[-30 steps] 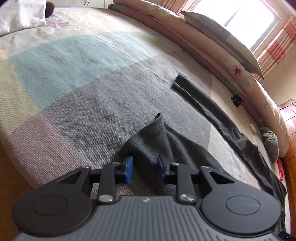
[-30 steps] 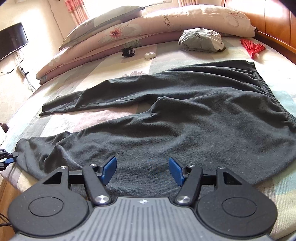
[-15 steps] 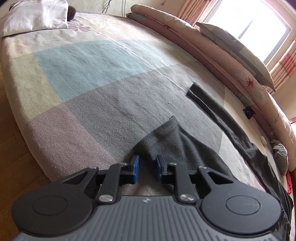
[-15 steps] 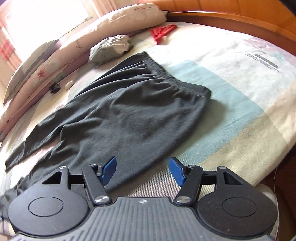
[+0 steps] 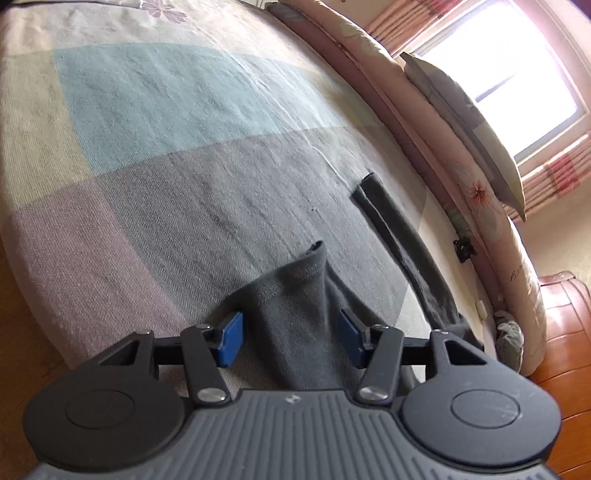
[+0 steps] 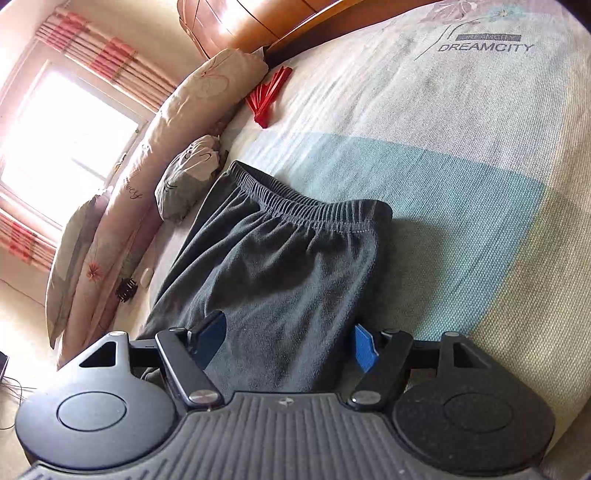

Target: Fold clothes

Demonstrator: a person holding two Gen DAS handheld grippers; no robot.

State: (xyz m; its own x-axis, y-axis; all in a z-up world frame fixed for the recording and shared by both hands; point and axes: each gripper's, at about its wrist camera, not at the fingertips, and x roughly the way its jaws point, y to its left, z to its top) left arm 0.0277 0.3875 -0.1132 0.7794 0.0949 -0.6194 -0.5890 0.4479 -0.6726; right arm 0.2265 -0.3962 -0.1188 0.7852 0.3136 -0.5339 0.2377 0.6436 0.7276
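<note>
Dark grey trousers (image 6: 280, 277) lie flat on the patchwork bedspread (image 5: 166, 110). In the left wrist view, one leg's cuff (image 5: 295, 280) lies bunched between the blue pads of my left gripper (image 5: 291, 341). Its jaws are opening and the pads stand clear of the cloth. The other leg (image 5: 399, 229) stretches away on the right. In the right wrist view, my right gripper (image 6: 290, 345) hovers over the hip part, just short of the elastic waistband (image 6: 314, 210). Its jaws are opening too, wide apart, with cloth lying under and between them but not pinched.
Long floral pillows (image 6: 122, 206) line the far side of the bed under the window. A red fan (image 6: 267, 98), a grey bundle (image 6: 188, 177), a black clip (image 6: 125, 290) and a small white object (image 6: 146, 277) lie near them. A wooden headboard (image 6: 240, 22) stands behind. The bed's edge drops to wooden floor (image 5: 22, 332) at the left.
The left jaws, nearly shut on the cuff before, have spread and let it go. The right gripper has swung along the trousers from the legs to the waist end, rolling as it went.
</note>
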